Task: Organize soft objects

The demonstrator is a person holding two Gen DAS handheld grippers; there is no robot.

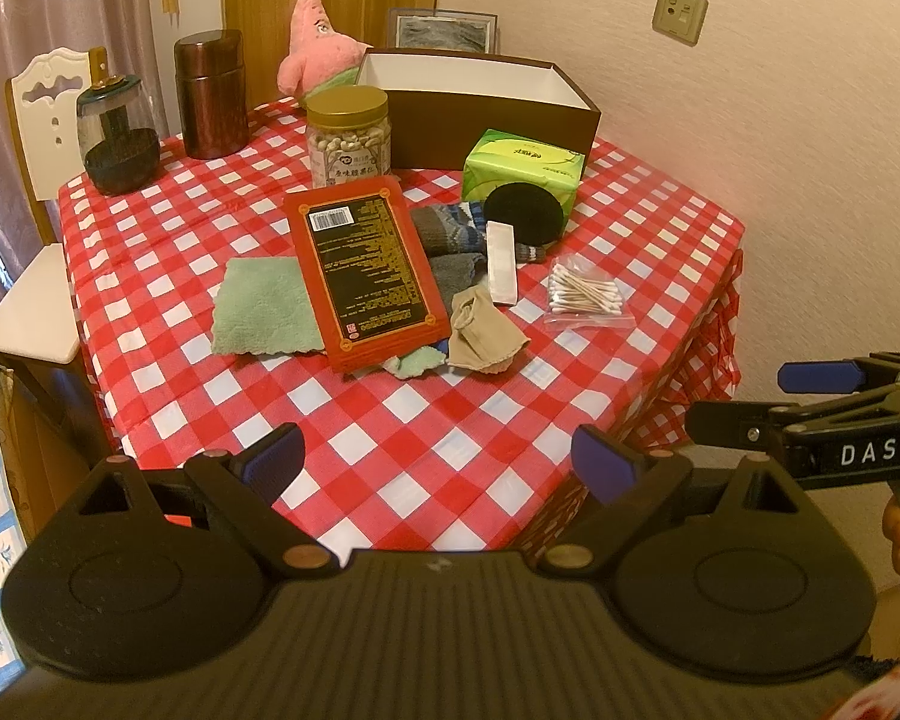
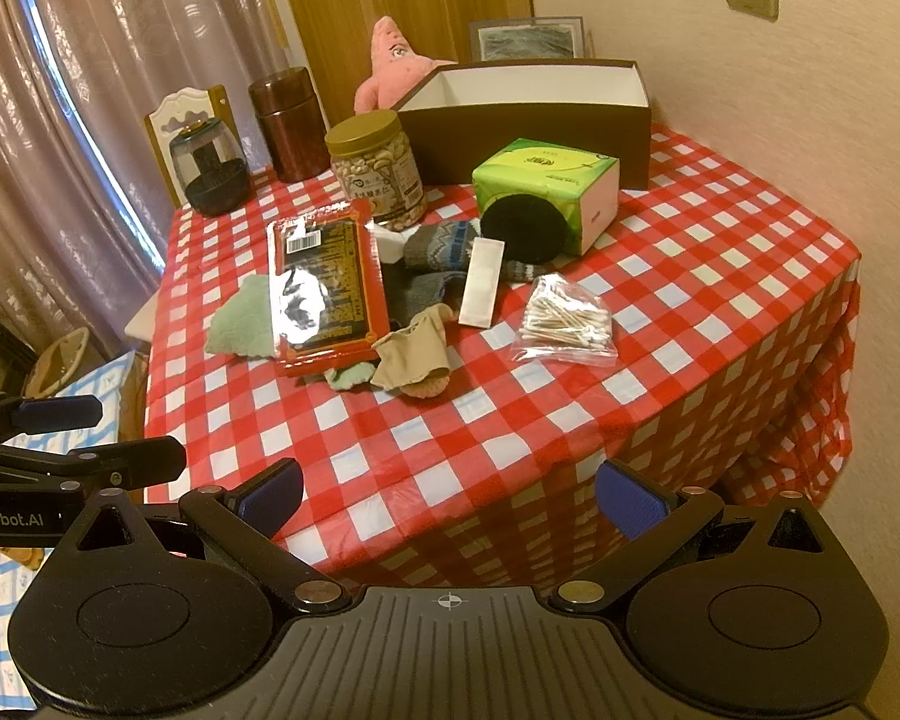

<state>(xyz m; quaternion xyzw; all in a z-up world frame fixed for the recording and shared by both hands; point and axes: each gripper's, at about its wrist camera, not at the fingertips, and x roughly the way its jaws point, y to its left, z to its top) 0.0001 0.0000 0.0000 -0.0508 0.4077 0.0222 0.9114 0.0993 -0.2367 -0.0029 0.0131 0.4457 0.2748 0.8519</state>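
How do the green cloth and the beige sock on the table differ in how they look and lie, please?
The green cloth is spread flat, while the beige sock lies crumpled in a lump. The green cloth is partly pinned under the red packet, whereas the beige sock sits beside that packet, uncovered on top. The green cloth looks fluffy; the beige sock looks thin and smooth. Both are soft things resting on the checked tablecloth, untouched by either gripper.
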